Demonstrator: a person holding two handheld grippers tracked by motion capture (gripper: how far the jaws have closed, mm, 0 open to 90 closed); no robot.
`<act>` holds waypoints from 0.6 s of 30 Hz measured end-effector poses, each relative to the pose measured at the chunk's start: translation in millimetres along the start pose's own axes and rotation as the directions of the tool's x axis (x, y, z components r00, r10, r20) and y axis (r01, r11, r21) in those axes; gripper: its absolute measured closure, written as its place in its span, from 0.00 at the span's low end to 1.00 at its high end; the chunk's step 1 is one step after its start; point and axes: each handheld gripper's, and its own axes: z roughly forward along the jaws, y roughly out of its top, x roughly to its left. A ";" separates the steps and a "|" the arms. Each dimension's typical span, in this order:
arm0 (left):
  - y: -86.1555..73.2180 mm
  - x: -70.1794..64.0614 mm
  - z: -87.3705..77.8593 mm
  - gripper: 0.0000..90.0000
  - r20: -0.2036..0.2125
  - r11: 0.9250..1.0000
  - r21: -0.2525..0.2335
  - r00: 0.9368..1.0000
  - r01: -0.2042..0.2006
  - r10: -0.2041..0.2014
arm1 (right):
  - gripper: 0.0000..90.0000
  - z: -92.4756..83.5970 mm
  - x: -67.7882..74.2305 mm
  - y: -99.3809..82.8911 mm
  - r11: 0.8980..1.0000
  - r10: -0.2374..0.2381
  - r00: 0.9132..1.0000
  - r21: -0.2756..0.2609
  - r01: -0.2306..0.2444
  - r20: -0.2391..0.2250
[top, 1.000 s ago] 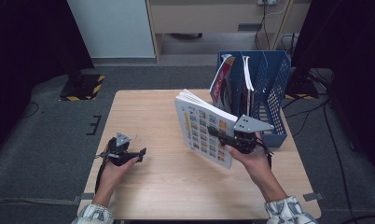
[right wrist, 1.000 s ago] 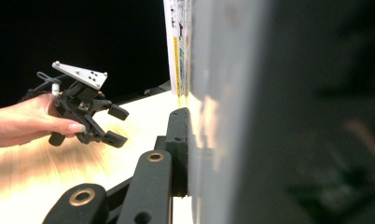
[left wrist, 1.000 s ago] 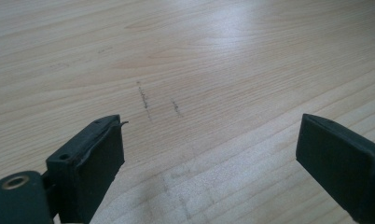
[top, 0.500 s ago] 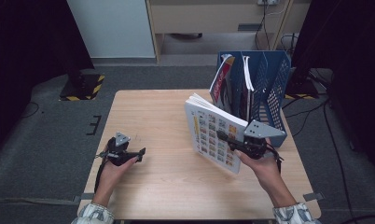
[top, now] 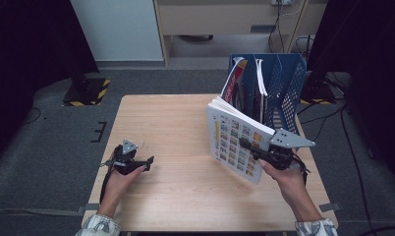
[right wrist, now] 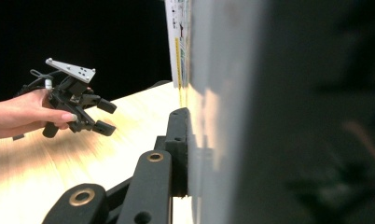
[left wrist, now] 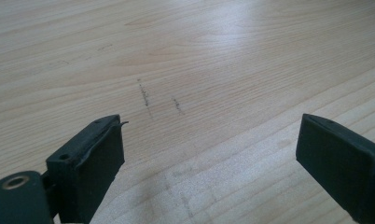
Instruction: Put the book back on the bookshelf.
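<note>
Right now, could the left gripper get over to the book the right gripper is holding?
Probably yes. The left gripper rests open on the table, with bare wood between it and the book in the right gripper.

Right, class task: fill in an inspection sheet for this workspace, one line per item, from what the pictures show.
Surface: wooden table, faint pencil-like marks by the left jaws.
Job's things: white book held upright on edge; blue file rack behind it, holding other books.
Clutter: nothing seen.
Grippers: right gripper shut on the book; left gripper open, low over the table.
Cables: one trailing from the left gripper; more on the floor behind the rack.
Surroundings: grey carpet, dark curtains, a yellow-black striped base.
</note>
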 end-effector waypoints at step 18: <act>-0.4 -0.1 0.6 0.08 0.003 1.000 0.002 1.000 0.002 -0.002 | 0.82 -29.3 -10.7 -4.8 1.000 0.018 0.999 -0.008 -0.017 0.045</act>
